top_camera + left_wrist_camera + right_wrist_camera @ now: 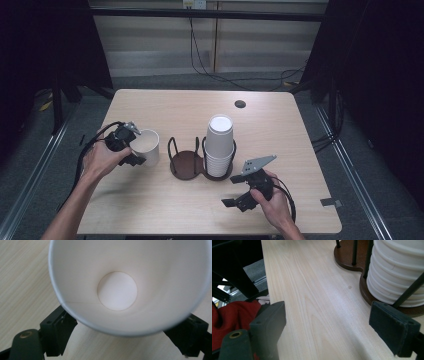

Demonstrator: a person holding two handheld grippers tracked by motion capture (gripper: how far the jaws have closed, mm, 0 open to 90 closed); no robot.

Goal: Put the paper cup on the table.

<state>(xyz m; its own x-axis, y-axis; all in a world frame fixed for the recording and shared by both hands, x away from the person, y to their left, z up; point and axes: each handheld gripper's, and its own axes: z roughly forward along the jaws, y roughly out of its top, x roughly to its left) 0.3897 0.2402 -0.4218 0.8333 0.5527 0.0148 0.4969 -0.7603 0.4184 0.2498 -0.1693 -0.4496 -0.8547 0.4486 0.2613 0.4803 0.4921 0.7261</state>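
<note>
A white paper cup [146, 145] stands upright on the table's left half. My left gripper [134, 146] has come in from the cup's left. In the left gripper view I look down into the cup [150, 277], and my left gripper [123, 340] has one black jaw against each side of its wall, shut on it. A brown two-ring cup holder [185, 165] sits mid-table, its right ring holding a stack of white cups [219, 145]. My right gripper [231, 191] hovers open just below the holder, with only bare wood between its pads [327, 325] and the stack [397, 272] to the right.
A black cable hole [240, 104] lies at the table's far side. A grey tag [330, 202] sits near the right front corner. The holder's left ring [181, 159] stands empty. Red cloth [227, 315] shows past the table edge in the right gripper view.
</note>
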